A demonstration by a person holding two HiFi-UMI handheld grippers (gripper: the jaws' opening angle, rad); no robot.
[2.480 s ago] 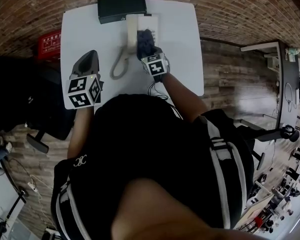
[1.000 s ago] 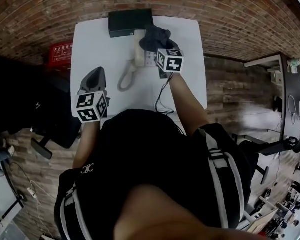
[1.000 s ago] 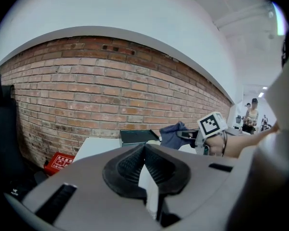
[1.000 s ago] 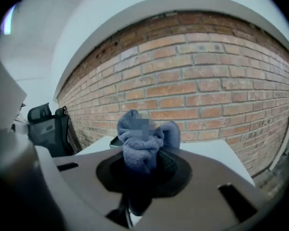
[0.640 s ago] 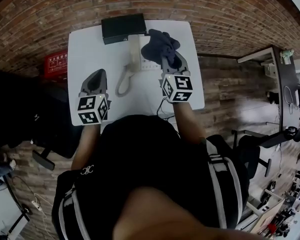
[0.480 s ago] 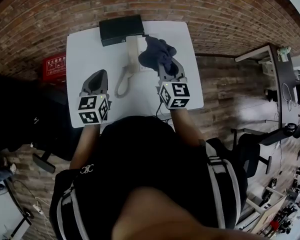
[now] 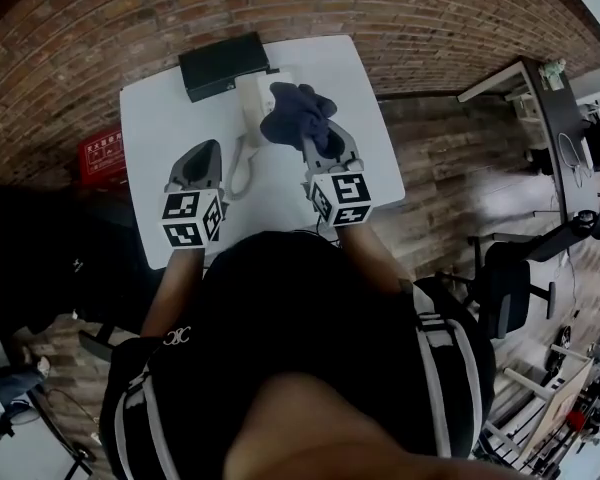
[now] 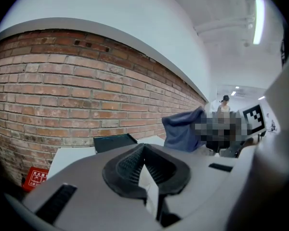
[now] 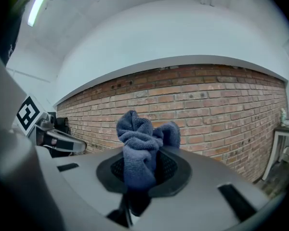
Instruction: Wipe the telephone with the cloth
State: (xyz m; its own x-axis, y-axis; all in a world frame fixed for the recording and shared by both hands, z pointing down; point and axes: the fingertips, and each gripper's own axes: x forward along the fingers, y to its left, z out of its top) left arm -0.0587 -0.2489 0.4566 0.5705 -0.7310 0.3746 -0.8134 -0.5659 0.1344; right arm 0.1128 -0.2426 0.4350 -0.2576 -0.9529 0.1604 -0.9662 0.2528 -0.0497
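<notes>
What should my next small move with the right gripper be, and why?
Probably tip the right gripper down and lower the cloth onto the telephone. Its jaws are shut on the bunched cloth, yet its view faces the brick wall, not the phone, so the cloth seems held above the telephone on the table. The left gripper is shut, empty.

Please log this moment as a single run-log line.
right gripper: shut on cloth, over telephone | left gripper: shut, empty | telephone: on table
</notes>
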